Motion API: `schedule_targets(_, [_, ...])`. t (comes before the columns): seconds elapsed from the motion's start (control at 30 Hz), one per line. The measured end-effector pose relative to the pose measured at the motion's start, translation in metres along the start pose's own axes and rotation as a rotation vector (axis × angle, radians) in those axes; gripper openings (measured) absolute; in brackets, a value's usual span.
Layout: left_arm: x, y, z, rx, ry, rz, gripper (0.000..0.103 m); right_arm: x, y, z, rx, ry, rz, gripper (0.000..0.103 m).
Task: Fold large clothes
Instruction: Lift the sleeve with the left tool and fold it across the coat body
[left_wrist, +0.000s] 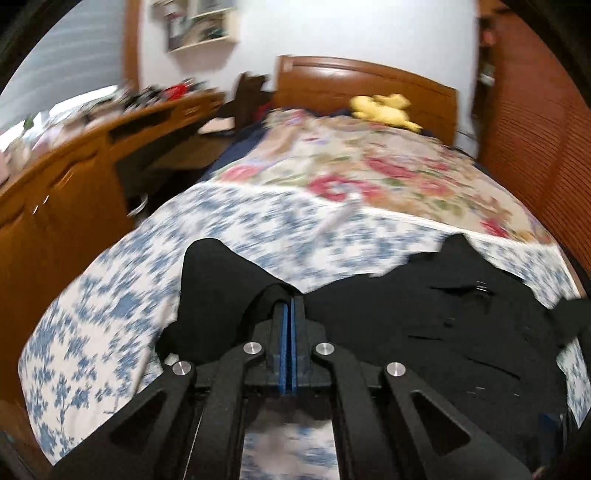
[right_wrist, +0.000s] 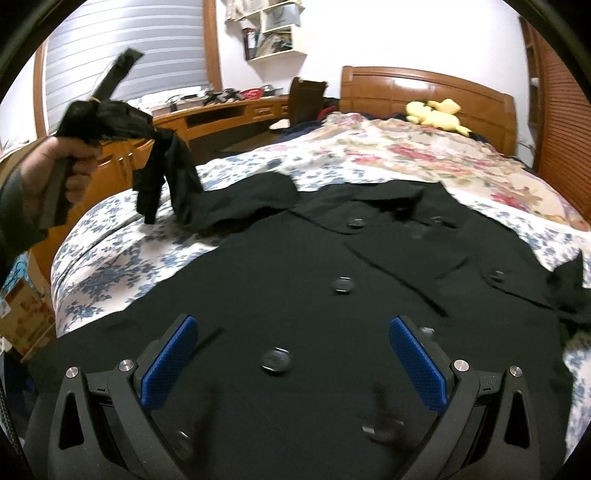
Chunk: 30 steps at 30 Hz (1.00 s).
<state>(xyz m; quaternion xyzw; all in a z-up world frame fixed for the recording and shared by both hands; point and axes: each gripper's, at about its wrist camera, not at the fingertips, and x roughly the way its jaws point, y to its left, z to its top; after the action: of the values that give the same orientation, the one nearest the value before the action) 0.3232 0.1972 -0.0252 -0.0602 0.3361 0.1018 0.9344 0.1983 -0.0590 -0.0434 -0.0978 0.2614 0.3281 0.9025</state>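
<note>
A black buttoned coat (right_wrist: 332, 295) lies spread face up on the bed, collar toward the headboard. My left gripper (left_wrist: 290, 299) is shut on the coat's left sleeve (left_wrist: 214, 280) and holds it lifted above the bed. In the right wrist view the left gripper (right_wrist: 147, 129) sits at upper left with the sleeve (right_wrist: 173, 173) hanging from it. My right gripper (right_wrist: 293, 325) is open and empty, hovering just above the coat's lower front, its blue pads (right_wrist: 417, 362) wide apart. The coat's body also shows in the left wrist view (left_wrist: 443, 314).
The bed carries a blue-and-white floral sheet (right_wrist: 110, 266) and a red floral quilt (right_wrist: 424, 155). A yellow plush toy (right_wrist: 436, 110) lies by the wooden headboard (right_wrist: 424, 88). A wooden desk (right_wrist: 221, 114) runs along the left, a slatted wardrobe (left_wrist: 535, 110) on the right, a cardboard box (right_wrist: 22, 306) at left.
</note>
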Motion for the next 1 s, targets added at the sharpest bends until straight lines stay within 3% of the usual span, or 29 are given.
schedule_targets(0.3, [-0.039, -0.128, 0.014, 0.218, -0.053, -0.156, 0.001, -0.043, -0.049, -0.022, 0.093, -0.040, -0.124, 0.103])
schedule_targets(0.53, [-0.060, -0.192, -0.001, 0.308, -0.069, -0.243, 0.001, -0.081, -0.061, -0.040, 0.143, -0.080, -0.194, 0.103])
schedule_targets(0.77, [-0.060, -0.212, -0.036, 0.339, -0.048, -0.275, 0.001, -0.084, -0.054, -0.045, 0.178, -0.085, -0.216, 0.103])
schedule_targets(1.0, [-0.052, -0.209, -0.084, 0.369, -0.005, -0.252, 0.002, -0.084, -0.042, -0.047, 0.171, -0.066, -0.211, 0.103])
